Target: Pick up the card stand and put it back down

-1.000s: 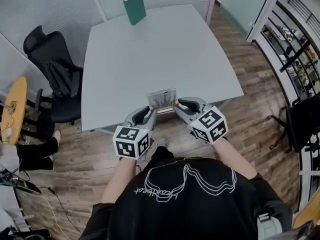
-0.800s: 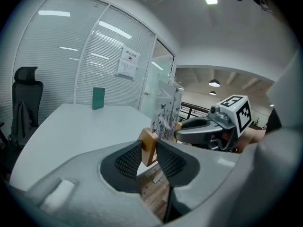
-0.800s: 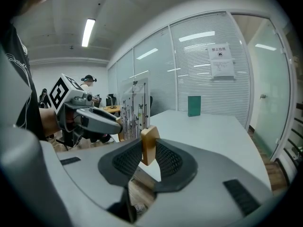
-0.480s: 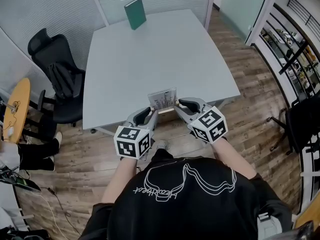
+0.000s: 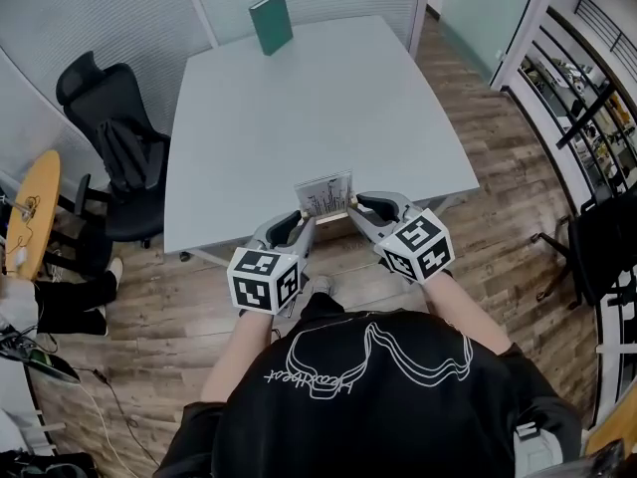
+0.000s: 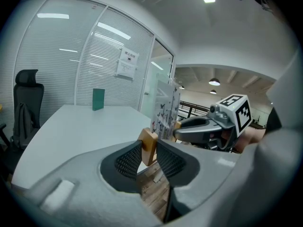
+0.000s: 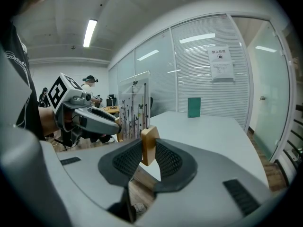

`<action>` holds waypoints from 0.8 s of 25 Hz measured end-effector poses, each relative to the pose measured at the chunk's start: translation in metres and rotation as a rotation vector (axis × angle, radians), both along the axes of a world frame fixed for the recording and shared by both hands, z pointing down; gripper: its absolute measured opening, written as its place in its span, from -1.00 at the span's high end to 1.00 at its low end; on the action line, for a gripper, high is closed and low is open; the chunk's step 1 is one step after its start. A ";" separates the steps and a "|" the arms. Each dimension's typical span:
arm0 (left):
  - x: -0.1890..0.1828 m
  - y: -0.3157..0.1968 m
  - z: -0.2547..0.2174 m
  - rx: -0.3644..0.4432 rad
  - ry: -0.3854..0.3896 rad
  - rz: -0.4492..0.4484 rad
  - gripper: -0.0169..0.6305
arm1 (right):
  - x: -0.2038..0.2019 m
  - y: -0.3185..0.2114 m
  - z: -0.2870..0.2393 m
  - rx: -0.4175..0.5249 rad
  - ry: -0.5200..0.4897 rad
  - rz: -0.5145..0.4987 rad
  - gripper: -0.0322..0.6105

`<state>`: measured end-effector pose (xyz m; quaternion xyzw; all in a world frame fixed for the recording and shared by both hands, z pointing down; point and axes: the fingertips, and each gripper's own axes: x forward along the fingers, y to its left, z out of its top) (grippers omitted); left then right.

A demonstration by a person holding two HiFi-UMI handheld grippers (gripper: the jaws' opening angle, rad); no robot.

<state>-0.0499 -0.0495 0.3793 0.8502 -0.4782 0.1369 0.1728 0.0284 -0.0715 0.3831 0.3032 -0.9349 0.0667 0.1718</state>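
Observation:
The card stand is a clear upright card with dark plant prints in a wooden base. It stands upright over the near edge of the grey table. My left gripper is shut on the left end of the base, and the wooden end sits squeezed between its pads. My right gripper is shut on the other end. Each gripper view shows the card and the opposite gripper across it. I cannot tell whether the base touches the tabletop.
A green book stands upright at the table's far edge. A black office chair is at the table's left side, with a round wooden table further left. Glass partitions run behind the table, and wood floor lies below my grippers.
Both grippers keep their hold on the stand at nearly the same spot. Only the head view has shifted slightly.

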 end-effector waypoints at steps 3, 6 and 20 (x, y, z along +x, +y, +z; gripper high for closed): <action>-0.003 -0.004 0.001 -0.001 0.002 -0.003 0.63 | -0.003 -0.004 0.001 -0.002 0.001 -0.003 0.62; -0.008 -0.010 0.001 -0.002 0.003 -0.005 0.64 | -0.008 -0.010 0.001 -0.001 0.000 -0.002 0.62; -0.030 -0.058 0.009 -0.028 -0.002 0.001 0.64 | -0.030 -0.058 0.009 -0.017 0.003 0.010 0.62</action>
